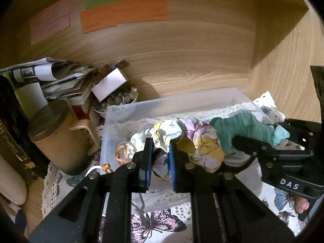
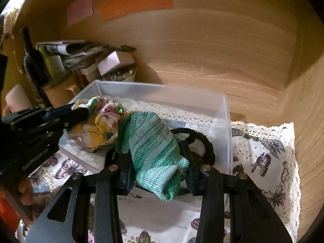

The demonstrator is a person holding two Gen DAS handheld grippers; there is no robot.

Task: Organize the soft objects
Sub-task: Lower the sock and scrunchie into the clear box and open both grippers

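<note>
Gripping a floral scrunchie, the left tool holds it over the clear bin while the right tool clamps a green knit sock beside it; lowering each well inside the walls before releasing looks wisest.

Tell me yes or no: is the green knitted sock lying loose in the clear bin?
No, the green knitted sock is clamped in the right hand-held gripper.
</note>
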